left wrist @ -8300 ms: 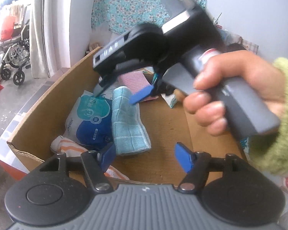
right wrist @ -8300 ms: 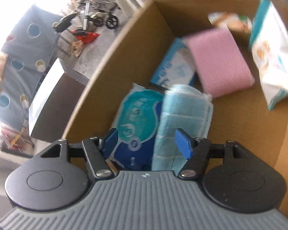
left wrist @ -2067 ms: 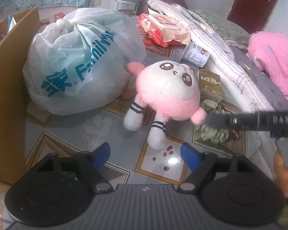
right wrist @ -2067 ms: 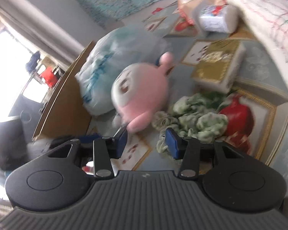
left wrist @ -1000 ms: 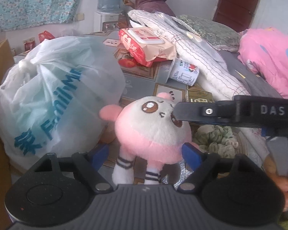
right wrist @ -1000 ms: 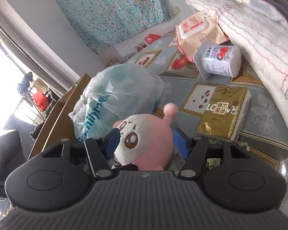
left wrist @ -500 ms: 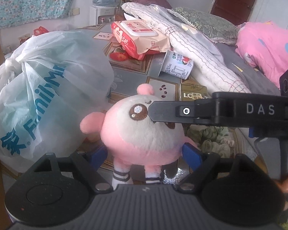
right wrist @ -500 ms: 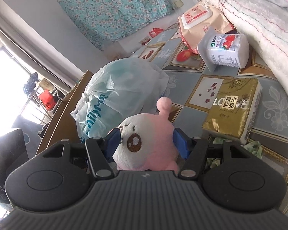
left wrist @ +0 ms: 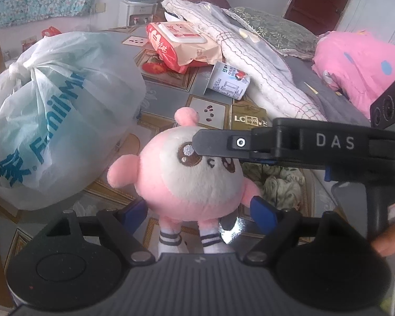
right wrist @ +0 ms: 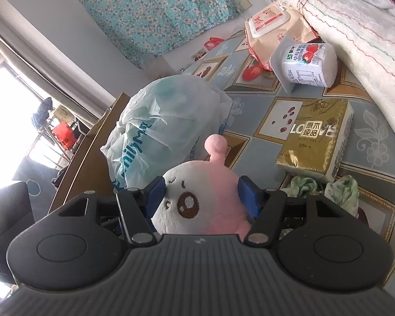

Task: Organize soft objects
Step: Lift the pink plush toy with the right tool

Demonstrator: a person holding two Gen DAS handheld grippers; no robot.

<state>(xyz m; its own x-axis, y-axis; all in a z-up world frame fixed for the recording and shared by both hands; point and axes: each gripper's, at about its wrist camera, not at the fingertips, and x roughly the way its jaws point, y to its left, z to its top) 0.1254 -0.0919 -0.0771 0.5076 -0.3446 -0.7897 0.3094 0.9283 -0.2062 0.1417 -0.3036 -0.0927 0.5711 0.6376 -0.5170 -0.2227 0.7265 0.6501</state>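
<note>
A pink and white plush toy (left wrist: 192, 173) with striped legs hangs above the patterned mat. My right gripper (right wrist: 205, 197) is shut on its round head (right wrist: 200, 205), blue pads pressing both sides; in the left wrist view that gripper reaches in from the right across the toy's face. My left gripper (left wrist: 198, 212) is open, its blue fingertips (left wrist: 263, 208) either side of the toy's lower body, not squeezing it. A crumpled green cloth (left wrist: 279, 184) lies behind the toy; it also shows in the right wrist view (right wrist: 342, 187).
A tied white plastic bag (left wrist: 52, 126) sits at the left beside the cardboard box wall (right wrist: 92, 158). A gold tissue pack (right wrist: 318, 142), a yoghurt cup (right wrist: 305, 65), a wet-wipes pack (left wrist: 181, 44), a folded white blanket (left wrist: 250, 60) and pink bedding (left wrist: 360, 63) lie beyond.
The right gripper has closed on the plush toy and lifted it off the mat. The left gripper has come in closer, so the toy now sits between its open fingers.
</note>
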